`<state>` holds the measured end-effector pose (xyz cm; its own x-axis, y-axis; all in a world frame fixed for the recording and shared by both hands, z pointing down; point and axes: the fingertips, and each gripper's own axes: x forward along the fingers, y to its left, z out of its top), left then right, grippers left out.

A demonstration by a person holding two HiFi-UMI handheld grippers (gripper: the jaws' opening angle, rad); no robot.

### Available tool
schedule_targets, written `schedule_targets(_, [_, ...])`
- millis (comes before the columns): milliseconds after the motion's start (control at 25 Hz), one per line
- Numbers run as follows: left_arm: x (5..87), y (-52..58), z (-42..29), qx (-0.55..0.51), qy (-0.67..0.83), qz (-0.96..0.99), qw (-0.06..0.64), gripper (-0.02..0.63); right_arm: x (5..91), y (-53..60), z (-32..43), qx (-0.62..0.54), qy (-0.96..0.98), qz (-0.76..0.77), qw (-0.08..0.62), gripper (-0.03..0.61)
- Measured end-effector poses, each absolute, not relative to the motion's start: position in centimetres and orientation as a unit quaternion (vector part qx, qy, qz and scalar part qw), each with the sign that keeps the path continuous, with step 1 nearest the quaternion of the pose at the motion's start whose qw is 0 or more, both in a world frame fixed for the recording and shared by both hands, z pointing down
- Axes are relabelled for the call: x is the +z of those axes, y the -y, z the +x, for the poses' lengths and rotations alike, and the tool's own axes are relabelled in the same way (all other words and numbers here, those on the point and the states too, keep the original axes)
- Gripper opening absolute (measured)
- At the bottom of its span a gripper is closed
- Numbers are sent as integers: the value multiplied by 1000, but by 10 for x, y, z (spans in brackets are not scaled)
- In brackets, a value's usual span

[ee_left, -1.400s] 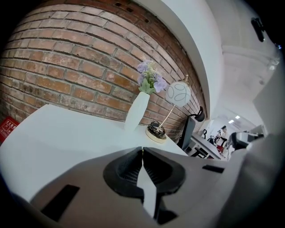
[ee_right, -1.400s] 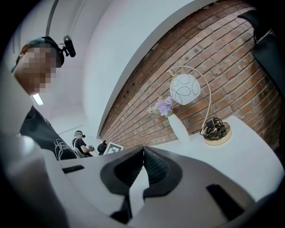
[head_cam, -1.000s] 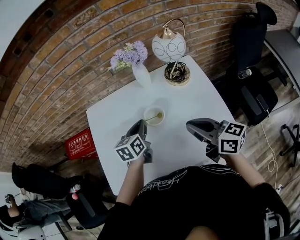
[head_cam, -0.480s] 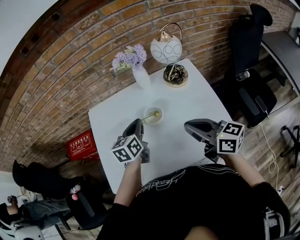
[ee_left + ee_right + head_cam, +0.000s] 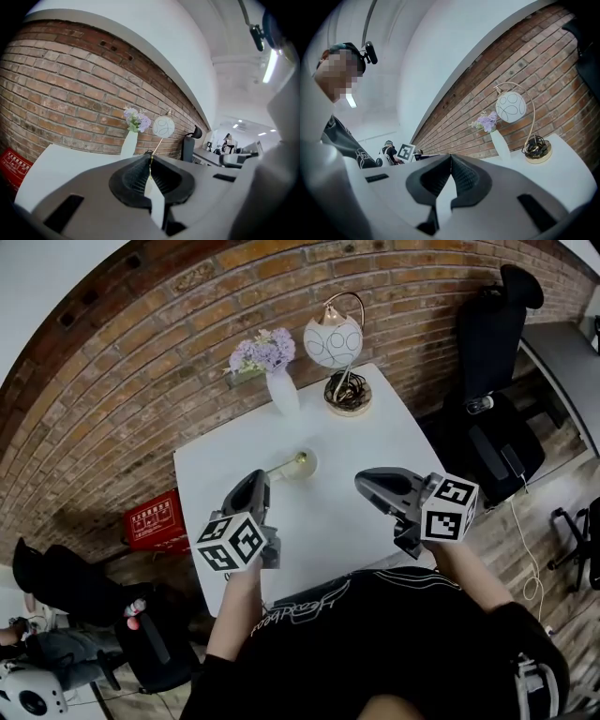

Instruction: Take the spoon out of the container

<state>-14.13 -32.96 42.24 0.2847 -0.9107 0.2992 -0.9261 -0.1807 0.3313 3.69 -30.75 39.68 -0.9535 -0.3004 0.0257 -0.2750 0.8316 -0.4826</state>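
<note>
The left gripper (image 5: 150, 160) is clamped tight on the thin gold handle of the spoon (image 5: 285, 465). The spoon's far end shows over the small white container (image 5: 312, 466) on the white table (image 5: 328, 521); whether it touches the container cannot be told. The right gripper (image 5: 451, 157) hangs above the table's near right side, jaws together with nothing between them.
</note>
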Motion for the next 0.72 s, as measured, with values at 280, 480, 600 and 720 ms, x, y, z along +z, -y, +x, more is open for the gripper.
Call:
schedule_targets(280, [384,298,-132,8,573,790,216,8,385,303,23,-212,-966,-145,13,-3])
schedule_targets(480, [372,276,-128,3,560,799,219,8,387,302,14,-195,-970,-144,-7,-3])
schedule_targets(600, [370,266,-127,-2,557,801,219,8,392,303,11,-193,-970,-146,-17,-3])
schedule_targets(720, [373,261,-127,-4,552,803,226,8,400,305,8,-195,-967,-161,-23,-3])
